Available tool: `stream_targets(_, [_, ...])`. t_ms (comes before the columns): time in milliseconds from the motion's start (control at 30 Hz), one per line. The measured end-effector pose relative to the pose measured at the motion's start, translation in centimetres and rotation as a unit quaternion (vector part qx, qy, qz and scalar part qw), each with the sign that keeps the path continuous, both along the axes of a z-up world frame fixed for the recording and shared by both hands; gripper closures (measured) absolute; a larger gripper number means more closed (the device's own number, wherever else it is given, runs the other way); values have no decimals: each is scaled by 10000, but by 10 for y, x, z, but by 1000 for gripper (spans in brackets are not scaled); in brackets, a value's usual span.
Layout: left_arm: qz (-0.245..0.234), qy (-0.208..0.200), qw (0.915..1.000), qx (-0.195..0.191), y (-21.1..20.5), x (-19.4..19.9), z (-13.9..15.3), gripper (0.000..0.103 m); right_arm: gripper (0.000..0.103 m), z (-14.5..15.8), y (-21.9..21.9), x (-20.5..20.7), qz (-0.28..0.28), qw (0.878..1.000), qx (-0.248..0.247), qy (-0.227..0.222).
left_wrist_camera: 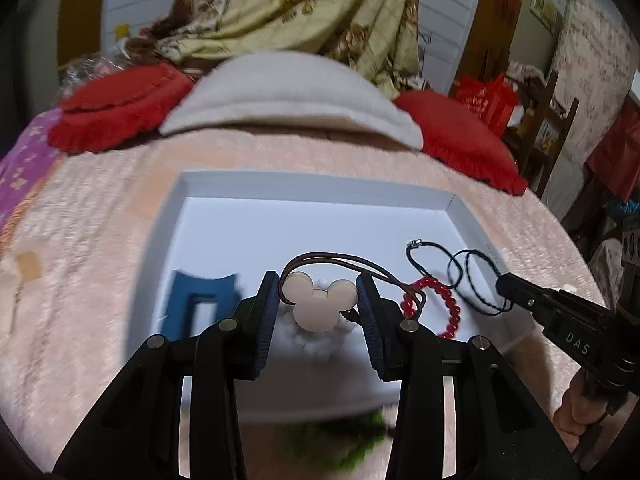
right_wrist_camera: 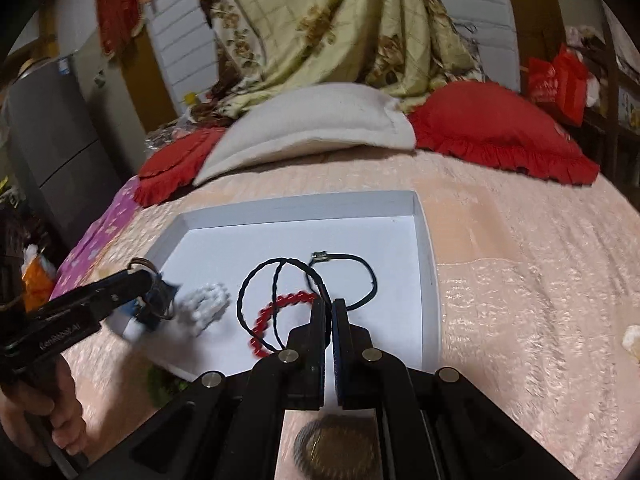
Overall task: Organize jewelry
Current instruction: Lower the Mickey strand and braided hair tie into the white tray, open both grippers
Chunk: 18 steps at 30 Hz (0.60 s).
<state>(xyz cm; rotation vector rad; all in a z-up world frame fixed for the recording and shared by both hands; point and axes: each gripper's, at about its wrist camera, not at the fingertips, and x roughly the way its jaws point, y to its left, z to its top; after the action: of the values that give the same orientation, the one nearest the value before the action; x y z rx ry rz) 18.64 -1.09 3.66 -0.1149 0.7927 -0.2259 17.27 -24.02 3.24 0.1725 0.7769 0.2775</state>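
Two grippers work over a white tray (right_wrist_camera: 428,240) lying on a pink bedspread (right_wrist_camera: 520,260); the left gripper (left_wrist_camera: 318,300) has its jaws part-spread and pinching a pale mouse-head charm (left_wrist_camera: 318,304) on a brown cord (left_wrist_camera: 340,260), held above a white bead bracelet (right_wrist_camera: 208,306) near the tray's near edge; the right gripper (right_wrist_camera: 328,312) has its jaws pressed together on a thin black cord (right_wrist_camera: 280,288), close to the tray's right edge; a red bead bracelet (right_wrist_camera: 280,308) lies under that cord; a second black cord (right_wrist_camera: 360,276) with a metal clasp lies just beyond; a blue clip (left_wrist_camera: 200,300) sits toward the tray's left edge.
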Motion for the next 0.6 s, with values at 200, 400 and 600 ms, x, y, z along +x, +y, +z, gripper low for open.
stream_targets(200, [-58,215,9996,194,-7,11,-24,65,100,-24,0,23,-272,9976,-243,594])
stream_targets(400, [-40,97,9991,410,-8,12,-26,65,100,-31,0,27,-428,9960,-473,631])
stream_targets(600, [-107,79,9989,441,-11,9,-26,62,100,-31,-4,24,-546,9961,-326,612])
